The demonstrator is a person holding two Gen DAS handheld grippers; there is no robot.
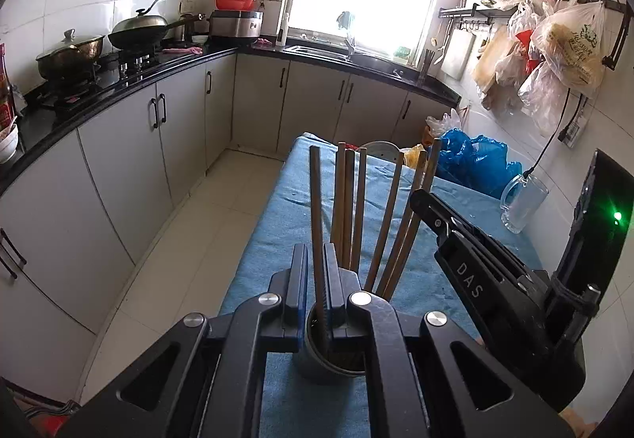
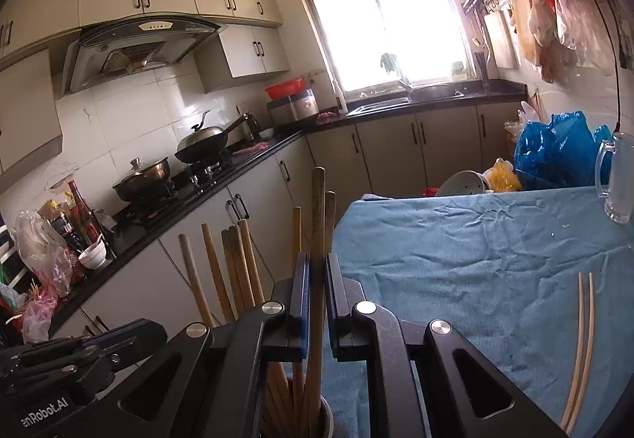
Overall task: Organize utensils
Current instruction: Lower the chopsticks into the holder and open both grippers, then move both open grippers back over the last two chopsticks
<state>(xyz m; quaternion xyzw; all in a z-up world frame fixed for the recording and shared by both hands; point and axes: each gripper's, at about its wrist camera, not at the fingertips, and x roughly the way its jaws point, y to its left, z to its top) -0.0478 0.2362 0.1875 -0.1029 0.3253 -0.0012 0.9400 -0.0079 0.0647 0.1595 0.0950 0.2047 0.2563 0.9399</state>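
each hand-held gripper [image 1: 316,259] [image 2: 317,267] pinches one chopstick [image 1: 315,200] [image 2: 317,208] above the holder [image 1: 317,358].

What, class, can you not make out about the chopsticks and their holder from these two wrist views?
- Left wrist view: the holder is mostly hidden behind the left gripper, so the chopstick tip is unseen.
- Right wrist view: the right gripper covers where its chopstick ends.
- Right wrist view: the pale pair on the blue cloth runs behind the gripper body low in the frame.
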